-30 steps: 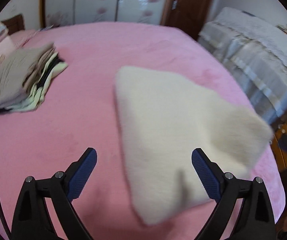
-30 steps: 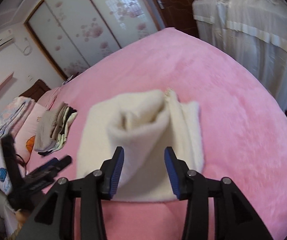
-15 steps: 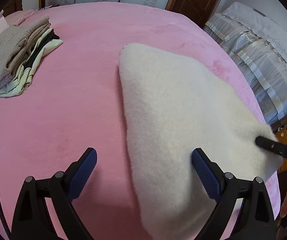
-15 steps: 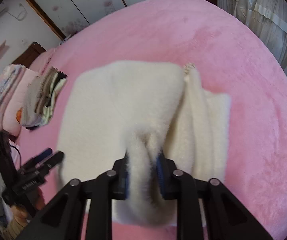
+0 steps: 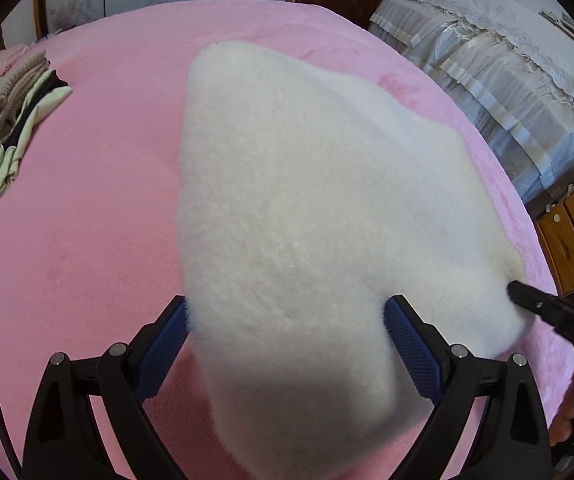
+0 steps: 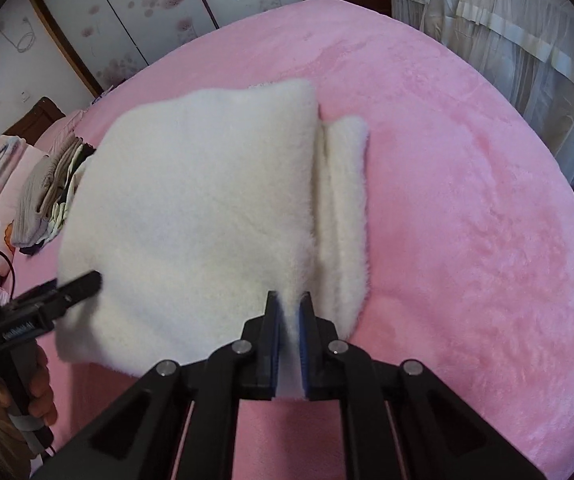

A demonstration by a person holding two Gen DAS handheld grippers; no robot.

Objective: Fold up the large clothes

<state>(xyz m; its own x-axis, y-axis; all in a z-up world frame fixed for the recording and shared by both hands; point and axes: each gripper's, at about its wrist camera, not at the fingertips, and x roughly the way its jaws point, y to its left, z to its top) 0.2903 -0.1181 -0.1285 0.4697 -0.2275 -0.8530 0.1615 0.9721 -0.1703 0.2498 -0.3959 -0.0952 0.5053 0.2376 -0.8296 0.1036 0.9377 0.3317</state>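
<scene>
I see the cream fleece garment folded double on the pink bed, a narrow lower layer sticking out at three o'clock.

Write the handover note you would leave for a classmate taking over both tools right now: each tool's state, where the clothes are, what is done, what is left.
Right tool: shut on the near edge of the cream fleece garment.
Left tool: open, fingers either side of the garment's near left part, not gripping.
Garment lies on the pink bed, one layer already folded over; a narrower strip shows along its right side.
Stack of folded clothes sits at the bed's far left.
Left to do: likely close the left tool, finish the fold, then move the garment to the stack.
</scene>
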